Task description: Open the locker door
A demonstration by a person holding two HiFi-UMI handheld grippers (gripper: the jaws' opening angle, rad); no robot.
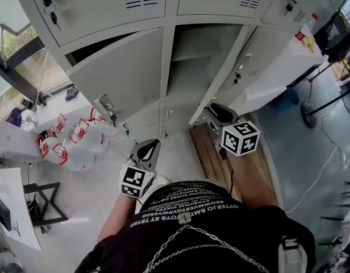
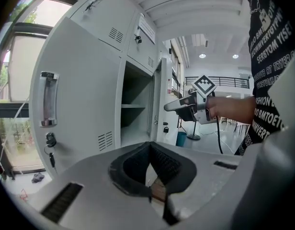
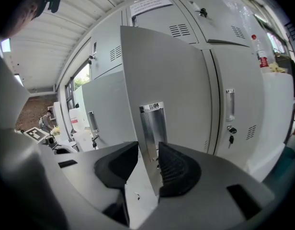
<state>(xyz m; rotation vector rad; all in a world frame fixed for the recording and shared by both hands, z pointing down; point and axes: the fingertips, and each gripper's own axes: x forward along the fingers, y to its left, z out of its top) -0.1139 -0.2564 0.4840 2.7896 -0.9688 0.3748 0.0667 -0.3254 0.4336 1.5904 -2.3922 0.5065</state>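
Observation:
The middle locker door (image 1: 220,73) stands swung out, showing the empty compartment (image 1: 192,50) and its shelf. In the head view my right gripper (image 1: 217,114) is at the door's free edge. In the right gripper view that edge and its brushed metal handle plate (image 3: 153,123) run between the jaws of the right gripper (image 3: 148,150). The right pad lies along the door face (image 3: 171,71), and a narrow gap shows at the left pad. My left gripper (image 1: 146,149) hangs low in front of the lockers. Its jaws (image 2: 150,145) are shut and hold nothing.
The neighbouring left door (image 1: 115,75) has a handle and hanging keys (image 1: 112,118). Several water jugs (image 1: 73,138) stand on the floor at the left. A wooden board (image 1: 212,152) lies below the lockers. The right locker (image 3: 230,128) is closed, with a blue bin (image 1: 288,98) beside it.

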